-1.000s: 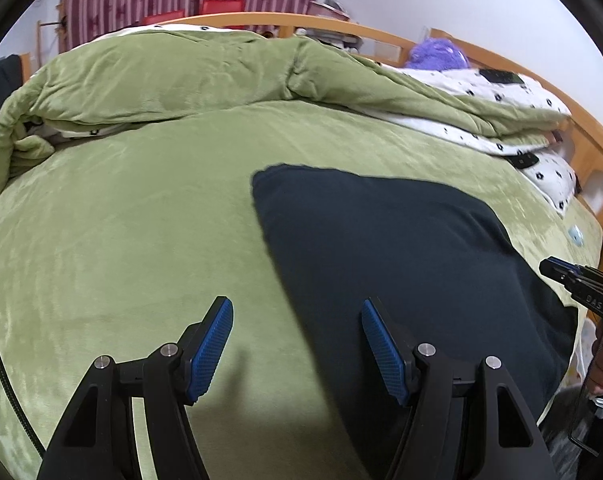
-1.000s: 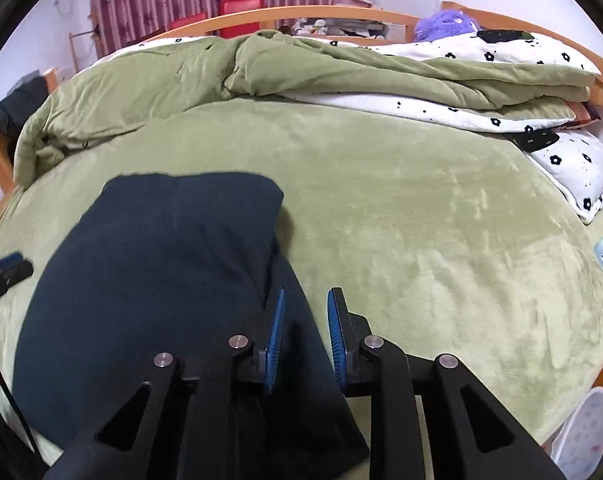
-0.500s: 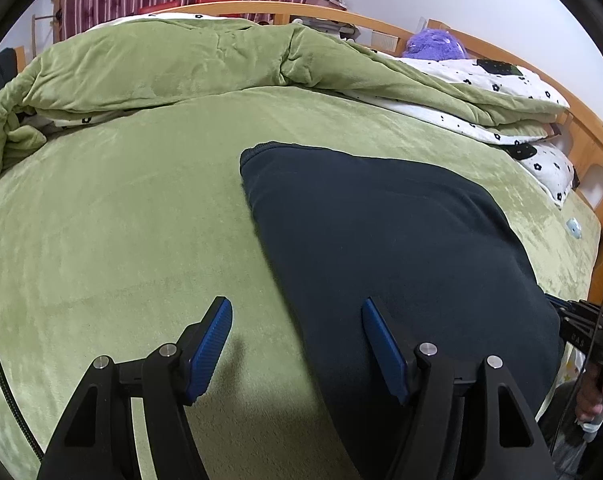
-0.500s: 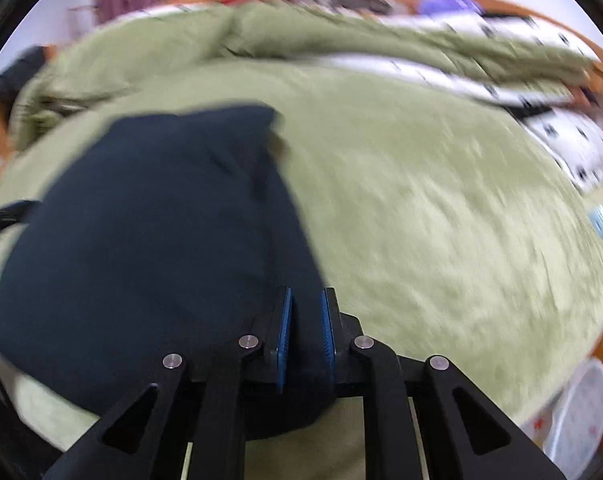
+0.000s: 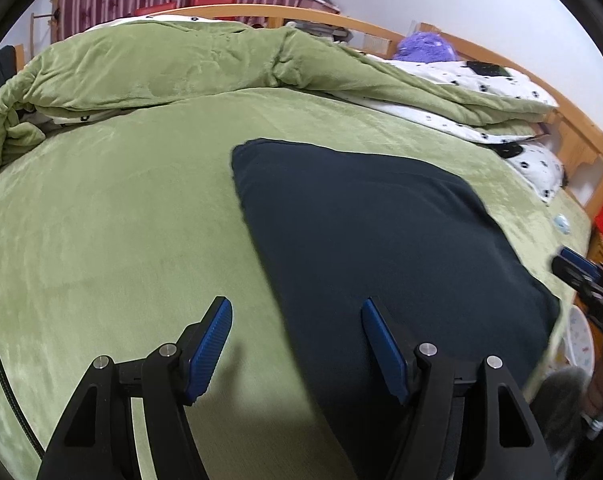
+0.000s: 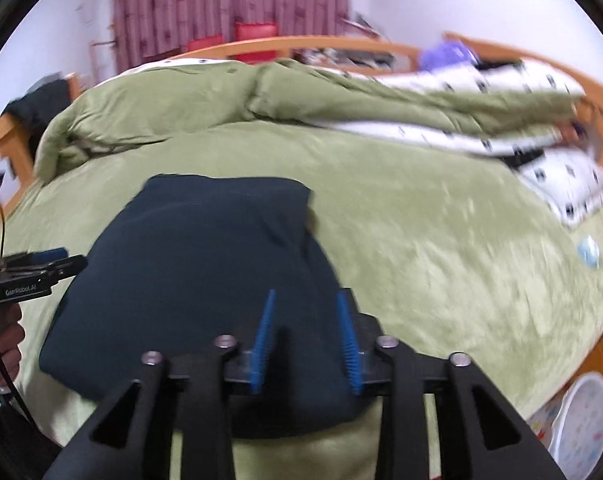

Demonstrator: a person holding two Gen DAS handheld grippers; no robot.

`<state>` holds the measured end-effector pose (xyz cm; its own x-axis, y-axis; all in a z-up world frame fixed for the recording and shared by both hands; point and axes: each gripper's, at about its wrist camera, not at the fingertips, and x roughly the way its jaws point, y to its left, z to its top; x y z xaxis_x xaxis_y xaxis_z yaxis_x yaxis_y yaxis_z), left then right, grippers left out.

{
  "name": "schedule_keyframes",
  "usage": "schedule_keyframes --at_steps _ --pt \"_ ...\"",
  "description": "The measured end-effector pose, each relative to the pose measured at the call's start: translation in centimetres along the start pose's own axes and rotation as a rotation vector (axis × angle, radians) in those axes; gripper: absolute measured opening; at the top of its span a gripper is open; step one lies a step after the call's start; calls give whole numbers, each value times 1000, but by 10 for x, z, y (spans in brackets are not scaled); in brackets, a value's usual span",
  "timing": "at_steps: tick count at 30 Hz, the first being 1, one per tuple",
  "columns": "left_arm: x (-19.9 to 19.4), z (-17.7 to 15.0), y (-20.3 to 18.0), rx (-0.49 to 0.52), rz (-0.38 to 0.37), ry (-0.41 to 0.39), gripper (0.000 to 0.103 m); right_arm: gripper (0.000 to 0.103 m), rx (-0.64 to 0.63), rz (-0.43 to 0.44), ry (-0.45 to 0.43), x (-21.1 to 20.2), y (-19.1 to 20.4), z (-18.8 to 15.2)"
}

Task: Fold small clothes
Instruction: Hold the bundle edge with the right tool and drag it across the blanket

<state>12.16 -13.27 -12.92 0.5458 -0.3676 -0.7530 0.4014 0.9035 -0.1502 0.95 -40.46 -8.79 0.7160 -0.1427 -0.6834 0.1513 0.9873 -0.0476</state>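
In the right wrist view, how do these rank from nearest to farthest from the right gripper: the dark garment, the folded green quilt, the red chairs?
From the right gripper, jaws open:
1. Dark garment: directly under and ahead of the fingers, on the green bed cover.
2. Folded green quilt: across the far side of the bed.
3. Red chairs: behind the bed frame, by the curtain.

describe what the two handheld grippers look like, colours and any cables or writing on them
Both grippers, left gripper and right gripper, share black angular frames, silver round bolts and ribbed blue pads on the fingers. A black cable trails the left one; its side carries small pale lettering, too blurred to read surely.
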Motion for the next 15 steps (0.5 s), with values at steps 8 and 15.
schedule_keyframes --at_steps 8,15 --pt "-19 -29 -11 32 -32 12 66 33 -32 -45 113 27 10 -17" --pt "-13 -53 -26 98 19 74 67 34 10 -29 137 33 2 -23"
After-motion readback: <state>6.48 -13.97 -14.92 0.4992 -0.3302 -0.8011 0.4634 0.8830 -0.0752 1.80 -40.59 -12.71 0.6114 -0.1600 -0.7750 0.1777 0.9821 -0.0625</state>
